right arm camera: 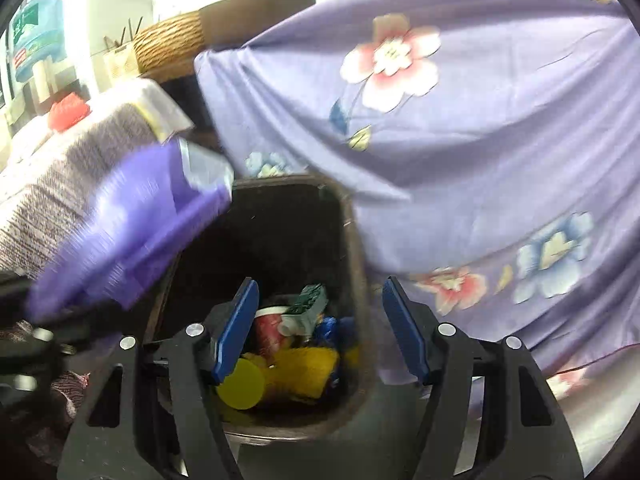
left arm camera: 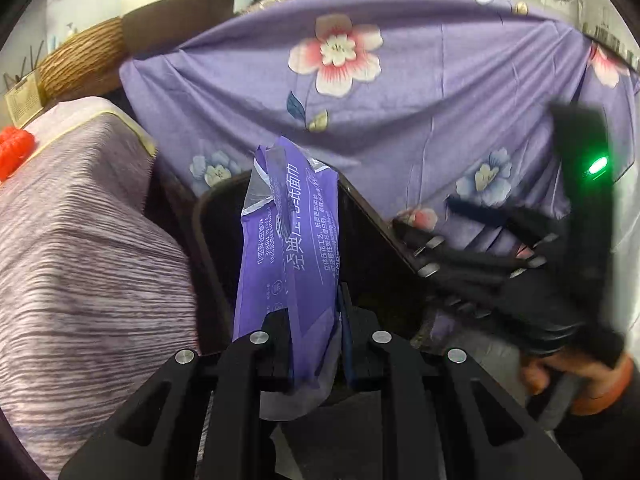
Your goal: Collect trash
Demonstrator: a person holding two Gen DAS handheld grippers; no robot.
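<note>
Glossy crinkly plastic tissue wrapper (left arm camera: pixel 288 240), matt dark plastic bin (right arm camera: pixel 356 248), soft floral cotton-looking cloth (left arm camera: pixel 400 120), and a rough woven-rope basket (left arm camera: pixel 80 60).

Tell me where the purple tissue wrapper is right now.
The purple tissue wrapper hangs clamped in the left gripper above the dark trash bin, left of the floral cloth.

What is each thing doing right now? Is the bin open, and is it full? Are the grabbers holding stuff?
Left gripper: shut on the purple tissue wrapper.
Purple tissue wrapper: empty, crumpled, held above the bin.
Right gripper: open, holding nothing, above the bin.
Trash bin: open, no lid seen, partly filled.
Yellow cup: lying on its side inside the bin.
</note>
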